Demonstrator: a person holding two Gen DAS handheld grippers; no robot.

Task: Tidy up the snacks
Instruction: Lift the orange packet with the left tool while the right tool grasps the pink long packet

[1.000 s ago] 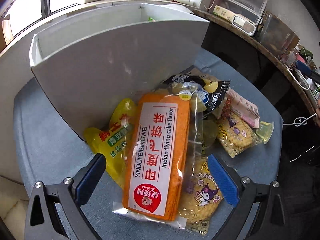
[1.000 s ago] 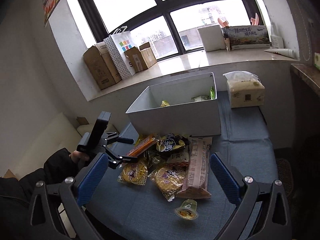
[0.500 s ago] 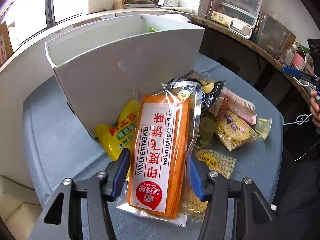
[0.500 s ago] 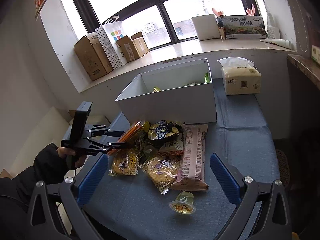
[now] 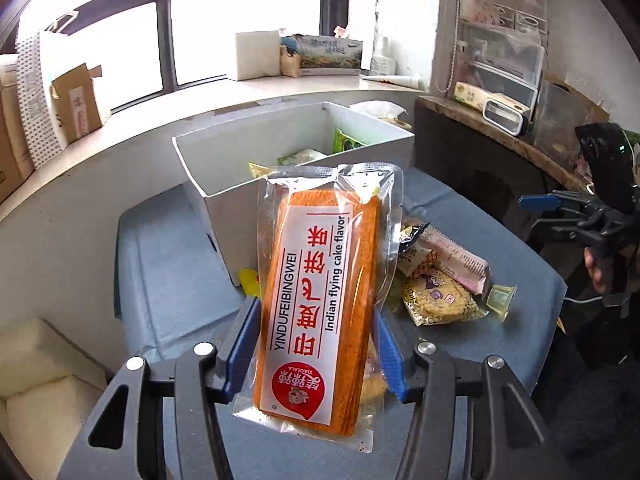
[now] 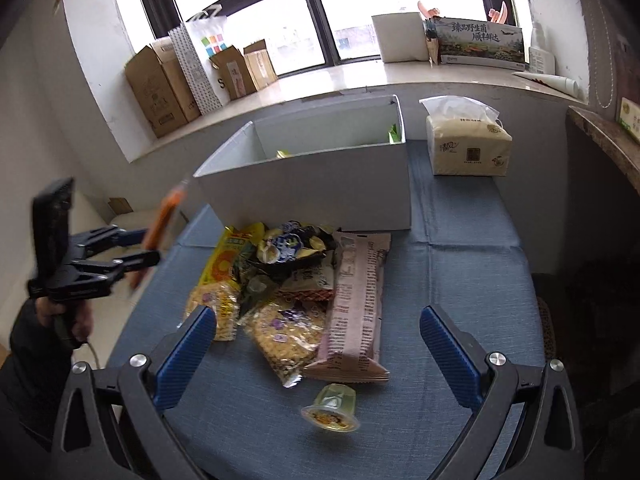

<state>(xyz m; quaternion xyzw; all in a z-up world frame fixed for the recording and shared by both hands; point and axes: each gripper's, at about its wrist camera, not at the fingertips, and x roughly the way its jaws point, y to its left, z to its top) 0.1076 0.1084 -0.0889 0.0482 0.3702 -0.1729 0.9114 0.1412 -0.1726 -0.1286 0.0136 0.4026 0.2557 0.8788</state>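
Note:
My left gripper (image 5: 316, 344) is shut on an orange flying cake packet (image 5: 320, 304) and holds it tilted up in the air, in front of the white box (image 5: 224, 200). In the right wrist view the left gripper (image 6: 138, 246) sits left of the table with the packet (image 6: 162, 220) edge-on. The white box (image 6: 320, 188) holds a few snacks. A pile of snack packets (image 6: 288, 280) lies in front of it, with a long pink packet (image 6: 356, 300) and a jelly cup (image 6: 330, 406). My right gripper (image 6: 316, 352) is open and empty above the table's front.
A tissue pack (image 6: 466, 146) stands right of the box on the blue table (image 6: 460, 280). Cardboard boxes (image 6: 160, 88) and a paper bag line the windowsill. Shelves with clutter (image 5: 500, 80) stand at the right. A white cushion (image 5: 44, 384) lies below left.
My left gripper closed on the orange cake packet and lifted it off the pile, up and back. The right gripper moved slightly closer to the table and stayed open.

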